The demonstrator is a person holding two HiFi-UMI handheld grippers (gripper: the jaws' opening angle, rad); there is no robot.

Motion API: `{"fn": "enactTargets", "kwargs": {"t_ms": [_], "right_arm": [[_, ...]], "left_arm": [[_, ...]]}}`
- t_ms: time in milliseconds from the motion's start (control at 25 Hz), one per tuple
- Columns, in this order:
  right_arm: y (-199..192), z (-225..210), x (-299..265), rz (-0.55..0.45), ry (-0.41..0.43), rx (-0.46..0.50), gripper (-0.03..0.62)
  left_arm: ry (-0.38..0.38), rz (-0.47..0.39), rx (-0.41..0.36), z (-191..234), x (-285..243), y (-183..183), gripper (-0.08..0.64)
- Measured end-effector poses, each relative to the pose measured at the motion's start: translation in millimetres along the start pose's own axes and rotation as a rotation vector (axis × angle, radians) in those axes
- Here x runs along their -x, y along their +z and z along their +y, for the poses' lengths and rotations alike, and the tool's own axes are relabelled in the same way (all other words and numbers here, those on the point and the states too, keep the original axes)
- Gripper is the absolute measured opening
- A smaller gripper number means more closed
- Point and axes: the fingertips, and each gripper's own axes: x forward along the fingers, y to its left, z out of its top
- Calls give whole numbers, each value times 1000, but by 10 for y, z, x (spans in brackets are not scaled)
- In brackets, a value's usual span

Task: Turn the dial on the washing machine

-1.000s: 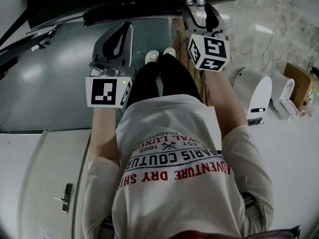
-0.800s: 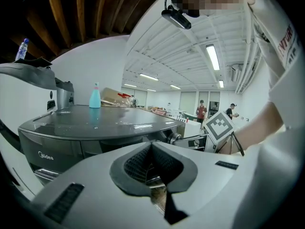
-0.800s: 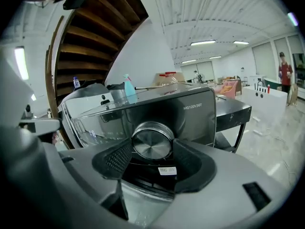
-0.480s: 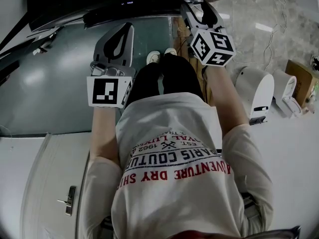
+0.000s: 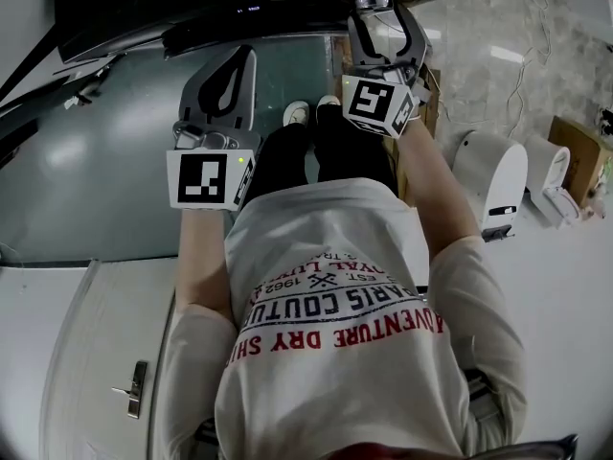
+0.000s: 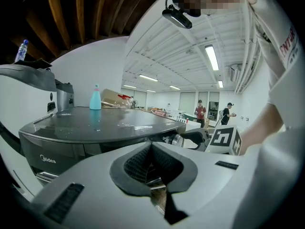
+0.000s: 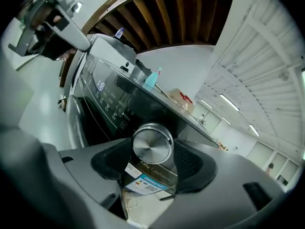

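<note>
The silver dial [image 7: 152, 145] sits on the dark washing machine's front panel [image 7: 107, 97], and my right gripper [image 7: 152, 149] is shut on it, with the dark pads on either side. From the head view, the right gripper [image 5: 380, 8] reaches the dial [image 5: 374, 2] at the machine's front right corner. My left gripper [image 5: 243, 56] hovers over the grey machine top [image 5: 105, 151], shut and with nothing in it. In the left gripper view, its jaws [image 6: 151, 146] meet in front of the machine [image 6: 95, 125], and the right gripper's marker cube [image 6: 224, 140] shows to the right.
A blue bottle [image 6: 96, 98] stands on the machine top at the back. Two white appliances [image 5: 490, 175] and a cardboard box [image 5: 575, 156] lie on the floor to the right. A white door with a handle [image 5: 129, 386] is at lower left. People stand far off [image 6: 199, 112].
The right gripper has twisted at the dial: its marker cube rolled one way, then back the other. The left gripper has stayed where it was.
</note>
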Motion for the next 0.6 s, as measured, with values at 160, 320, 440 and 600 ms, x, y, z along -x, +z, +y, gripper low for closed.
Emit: {"fn": "enactTargets", "kwargs": {"t_ms": [160,320,440,600], "right_arm": [[10,-3,2,21,4,-29,278],[5,-13,9,32,19,-114,276],[27,-52,12,46,63,-265,275],[-18,-101,5,54,85,-388,273]], "left_arm": [[5,-2,8,27,7,-9,16],[5,-3,12,41,40,-18,16],[1,-12,13,46,62,-4,16],[1,-9,17,57,84,-21,15]]}}
